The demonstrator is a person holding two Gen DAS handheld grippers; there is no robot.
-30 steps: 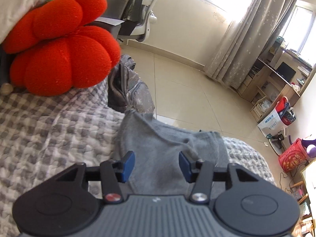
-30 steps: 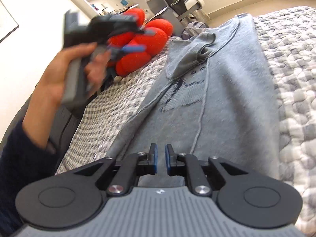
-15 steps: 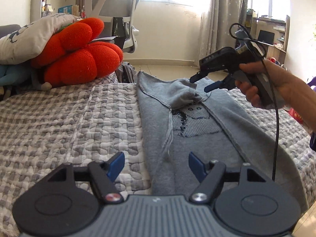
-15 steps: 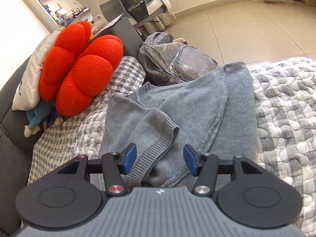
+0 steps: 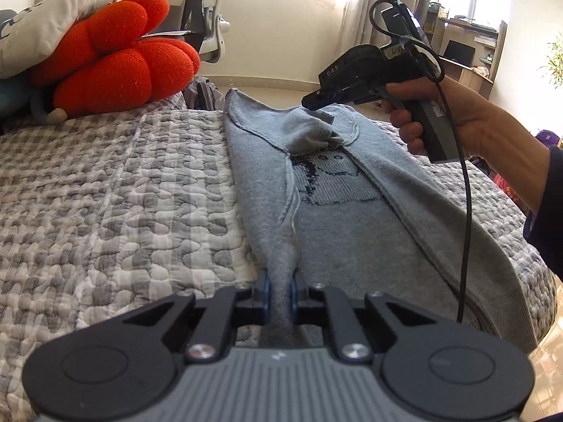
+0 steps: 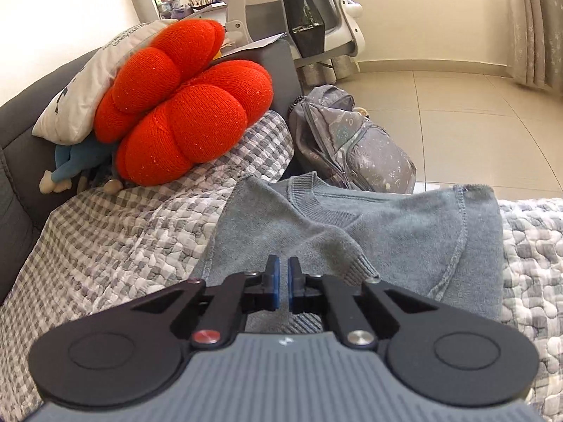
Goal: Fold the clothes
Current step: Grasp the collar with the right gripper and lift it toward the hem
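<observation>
Your left gripper has its pads pinched on a bunched ridge of the grey sweater at the hem end, the end farthest from the red cushion. That bite is narrow, so a hard pull could slip the knit out, or drag the whole garment along the checked quilt and undo the side folds. Your right gripper sits over the folded-in sleeve cuff near the collar, the end nearer the cushion; its pads stand almost together with a thin gap, and you cannot tell from either view whether any cloth is caught there. If it holds nothing, lifting with the left alone would probably twist the sweater. The sweater lies lengthwise on the quilt, to the side of the cushion, looking inside out with seams showing, both long sides turned inward over a dark knitted motif, and the sleeve humped up rather than flat.
</observation>
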